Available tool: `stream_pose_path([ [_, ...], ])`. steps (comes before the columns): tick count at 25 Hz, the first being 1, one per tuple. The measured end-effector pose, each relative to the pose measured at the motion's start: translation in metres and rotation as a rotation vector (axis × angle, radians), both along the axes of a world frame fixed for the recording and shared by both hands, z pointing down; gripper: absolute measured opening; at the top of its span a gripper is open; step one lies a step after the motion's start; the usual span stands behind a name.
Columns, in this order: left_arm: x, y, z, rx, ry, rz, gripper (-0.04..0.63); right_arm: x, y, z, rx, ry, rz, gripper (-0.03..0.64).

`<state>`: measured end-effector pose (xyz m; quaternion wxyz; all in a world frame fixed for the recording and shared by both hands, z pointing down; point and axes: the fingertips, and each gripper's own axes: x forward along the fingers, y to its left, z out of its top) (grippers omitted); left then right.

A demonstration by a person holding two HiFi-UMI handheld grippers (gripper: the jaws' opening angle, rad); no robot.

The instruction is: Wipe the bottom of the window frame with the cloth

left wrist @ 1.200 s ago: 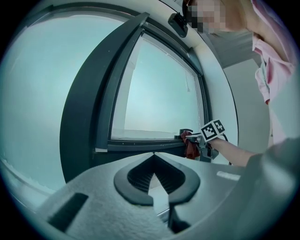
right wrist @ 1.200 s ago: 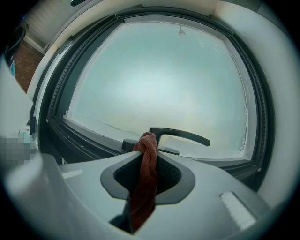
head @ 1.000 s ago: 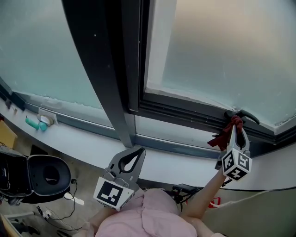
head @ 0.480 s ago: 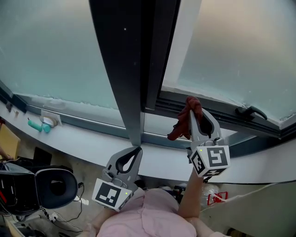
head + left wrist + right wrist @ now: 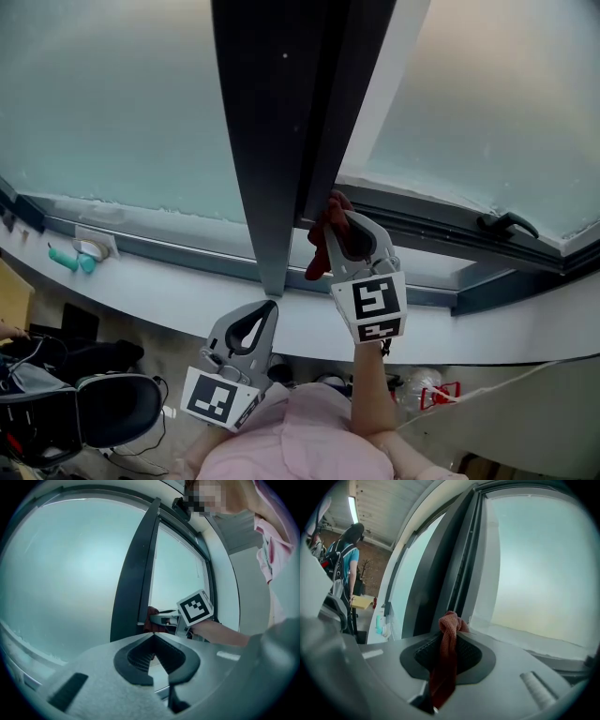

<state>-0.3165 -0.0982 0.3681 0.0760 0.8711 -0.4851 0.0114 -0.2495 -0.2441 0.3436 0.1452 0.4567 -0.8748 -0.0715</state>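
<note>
Frosted glass (image 5: 112, 103) fills most of your view, split by a dark upright post (image 5: 281, 131). Your right hand-held gripper (image 5: 340, 217) is clamped on the red cloth (image 5: 322, 242). It sits at the post's foot, by the left end of the bottom rail of the window frame (image 5: 422, 225). Whether the cloth touches that rail is hidden behind the jaws. Your left hand-held gripper (image 5: 270, 305) hangs lower, jaws closed on nothing, over the white sill (image 5: 141, 281).

Cloth (image 5: 322, 244) at mullion (image 5: 272, 141) foot, perhaps against frame (image 5: 424, 223)
</note>
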Motion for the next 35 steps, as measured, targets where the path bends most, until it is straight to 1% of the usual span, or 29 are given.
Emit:
stream_pose_path([
  [3,-0.005,0.0,0.001,-0.002,0.004,-0.008,-0.002,-0.005,-0.001,0.003,0.023,0.039,0.002,0.077],
  [7,-0.003,0.002,0.003,-0.005,0.01,0.001,-0.003,-0.004,0.0,0.005,0.033,0.024,0.009,0.077],
  [13,-0.002,0.007,0.003,-0.008,0.006,0.009,-0.002,-0.002,0.004,0.007,0.049,0.051,-0.014,0.08],
  [19,-0.001,0.011,0.002,-0.009,0.005,0.011,-0.002,0.002,0.003,0.007,0.052,0.11,-0.023,0.081],
  [24,-0.002,0.014,0.001,-0.006,0.003,0.009,-0.002,0.019,0.003,0.008,0.036,0.099,0.011,0.081],
  [28,0.004,0.016,-0.002,0.001,0.012,0.026,-0.002,0.034,0.003,0.008,0.03,0.097,0.049,0.081],
  [31,0.009,0.018,-0.006,0.015,0.025,0.032,-0.003,0.042,0.004,0.008,0.027,0.092,0.06,0.081],
  [33,0.012,0.02,-0.004,0.01,0.013,0.04,-0.003,0.046,0.004,0.008,0.027,0.09,0.064,0.081],
  [35,0.015,0.021,-0.004,0.014,0.016,0.042,-0.002,0.05,0.004,0.008,0.029,0.088,0.068,0.081],
])
